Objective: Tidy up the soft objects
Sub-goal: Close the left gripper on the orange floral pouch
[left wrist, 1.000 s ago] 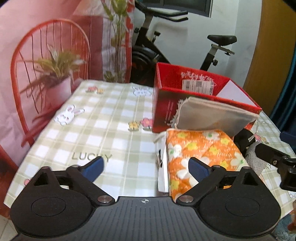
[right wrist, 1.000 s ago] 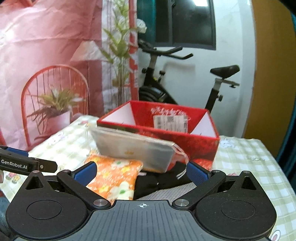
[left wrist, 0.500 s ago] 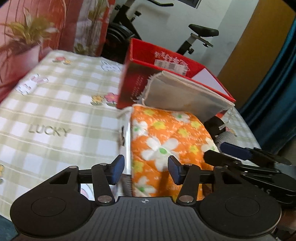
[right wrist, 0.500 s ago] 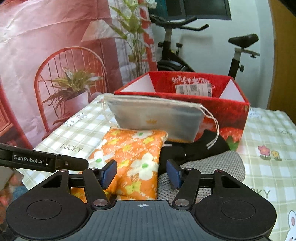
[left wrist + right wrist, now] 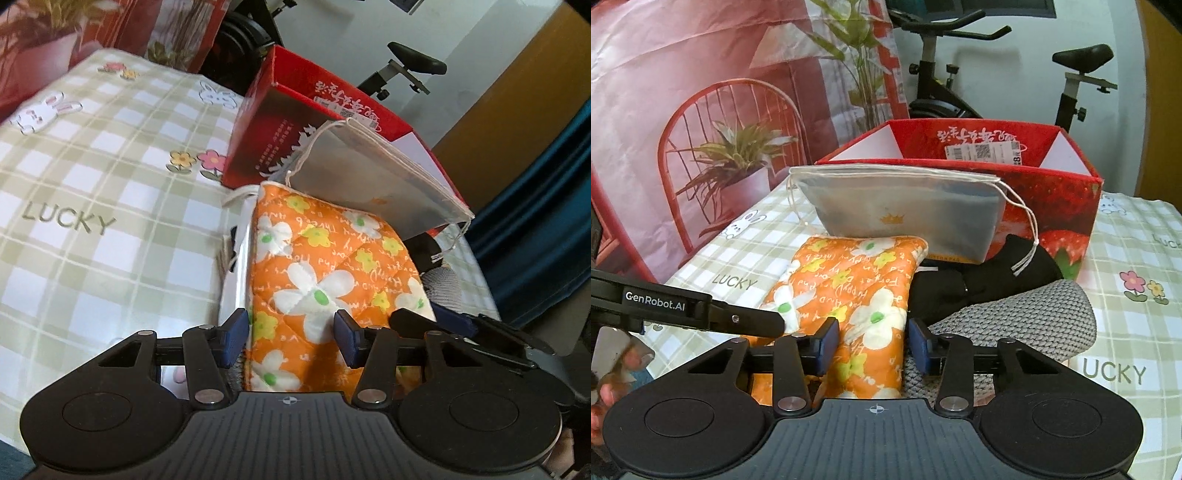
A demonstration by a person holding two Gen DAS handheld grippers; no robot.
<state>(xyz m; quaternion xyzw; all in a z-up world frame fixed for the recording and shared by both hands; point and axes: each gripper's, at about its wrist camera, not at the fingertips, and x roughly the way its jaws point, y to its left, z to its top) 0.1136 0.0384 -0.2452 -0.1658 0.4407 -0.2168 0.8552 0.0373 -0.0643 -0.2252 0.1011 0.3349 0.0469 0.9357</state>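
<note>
Both grippers grasp the near end of the orange flowered cloth (image 5: 325,273): the left gripper (image 5: 291,338) clamps it, and the right gripper (image 5: 870,345) is closing on it. The cloth lies on the checked tablecloth (image 5: 92,206), beside a grey knit (image 5: 1015,317) and black fabric (image 5: 979,280). Behind, a grey drawstring bag (image 5: 905,218) leans against the red box (image 5: 1063,206).

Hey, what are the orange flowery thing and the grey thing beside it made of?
Orange floral pad: probably quilted cotton with padding; stitched diamond lines and a puffy, matte printed surface. Grey item: knitted fabric, likely yarn; coarse looped texture shows. Exact fibres can't be told.
</note>
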